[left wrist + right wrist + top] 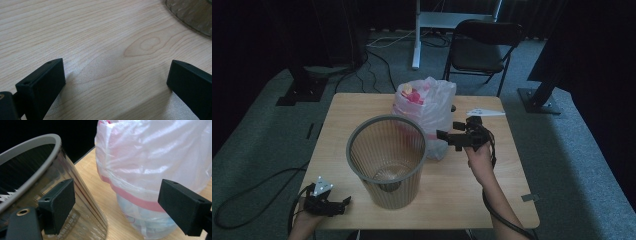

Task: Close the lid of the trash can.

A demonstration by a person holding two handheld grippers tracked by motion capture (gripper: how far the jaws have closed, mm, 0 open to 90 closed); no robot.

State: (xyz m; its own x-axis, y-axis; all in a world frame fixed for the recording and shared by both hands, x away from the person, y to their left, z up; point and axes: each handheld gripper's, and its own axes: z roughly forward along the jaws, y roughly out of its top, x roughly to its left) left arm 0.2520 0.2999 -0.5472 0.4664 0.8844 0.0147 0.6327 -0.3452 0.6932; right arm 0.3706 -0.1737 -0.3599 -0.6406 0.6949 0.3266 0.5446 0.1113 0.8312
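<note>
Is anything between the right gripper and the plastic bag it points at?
Nothing visible. The right gripper is open, its fingers just short of the bag; the bin stands beside that path, not across it.

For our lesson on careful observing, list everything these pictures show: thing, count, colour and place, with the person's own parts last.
table: one, light wood, centre.
bin: one, clear ribbed with grey rim, upright at the table's middle.
bag: one, translucent white with pink contents, behind and right of the bin.
chair: one, black, beyond the table.
floor: grey carpet with black cables.
left gripper: one, black, open, near left corner.
right gripper: one, black, open, fingers facing the bag.
</note>
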